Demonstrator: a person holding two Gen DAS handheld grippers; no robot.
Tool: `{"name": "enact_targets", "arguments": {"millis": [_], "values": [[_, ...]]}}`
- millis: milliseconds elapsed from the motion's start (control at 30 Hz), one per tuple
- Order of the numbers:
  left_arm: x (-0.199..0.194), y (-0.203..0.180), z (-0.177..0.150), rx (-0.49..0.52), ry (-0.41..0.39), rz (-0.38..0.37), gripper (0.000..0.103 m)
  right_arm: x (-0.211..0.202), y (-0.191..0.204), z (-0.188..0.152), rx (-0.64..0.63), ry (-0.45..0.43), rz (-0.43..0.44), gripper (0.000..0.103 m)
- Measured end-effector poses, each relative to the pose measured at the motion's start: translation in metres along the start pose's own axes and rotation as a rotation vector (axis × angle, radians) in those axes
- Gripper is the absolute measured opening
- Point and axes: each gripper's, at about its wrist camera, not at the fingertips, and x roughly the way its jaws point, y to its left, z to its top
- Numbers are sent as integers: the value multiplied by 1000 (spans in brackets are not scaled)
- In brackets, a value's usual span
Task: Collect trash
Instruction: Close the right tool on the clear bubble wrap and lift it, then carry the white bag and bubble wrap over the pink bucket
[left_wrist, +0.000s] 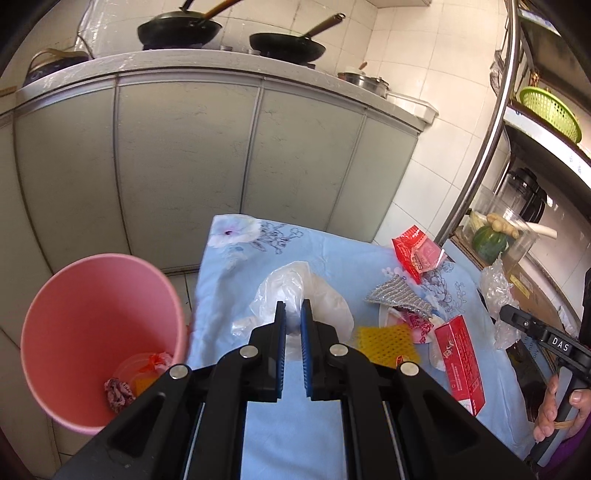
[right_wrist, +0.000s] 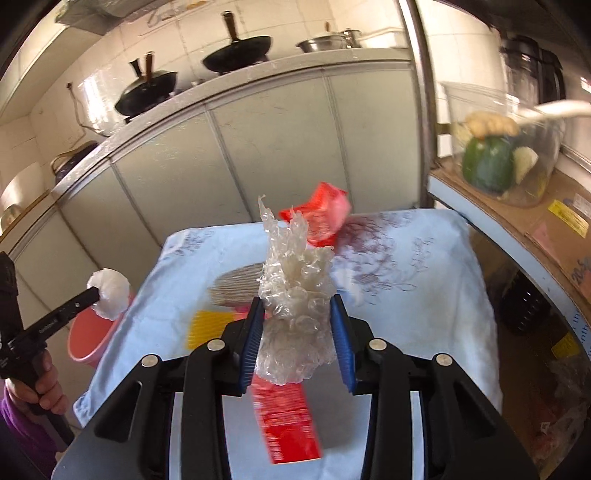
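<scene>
Both hands loaded, mid-way through the collecting. Pinched a white plastic bag wad (right_wrist: 109, 291) in the left hand-held gripper (left_wrist: 293, 308), pads almost pressed together, near the pink bin (left_wrist: 99, 332) beside the table (left_wrist: 236, 280). Clamped crumpled clear plastic wrap (right_wrist: 295, 258) between the partly spread pads of the right hand-held gripper (right_wrist: 296, 301), raised above the red carton (right_wrist: 288, 424). Judged the step as bringing both loads to the bin, which already held a few scraps. Needed next, probably: each load over the bin's mouth, then pads spread. Left lying on the table: red wrapper (left_wrist: 415, 251), silver scourer (left_wrist: 399, 295), yellow foam net (left_wrist: 384, 339).
</scene>
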Motion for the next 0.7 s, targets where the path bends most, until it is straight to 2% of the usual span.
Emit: {"name": "enact_targets", "arguments": {"millis": [400, 700], "values": [[-58, 70, -22, -98, -66, 117, 7, 20, 120, -1, -154, 58, 233, 37], [-72, 118, -38, -175, -66, 216, 7, 47, 196, -8, -247, 132, 359, 37]]}}
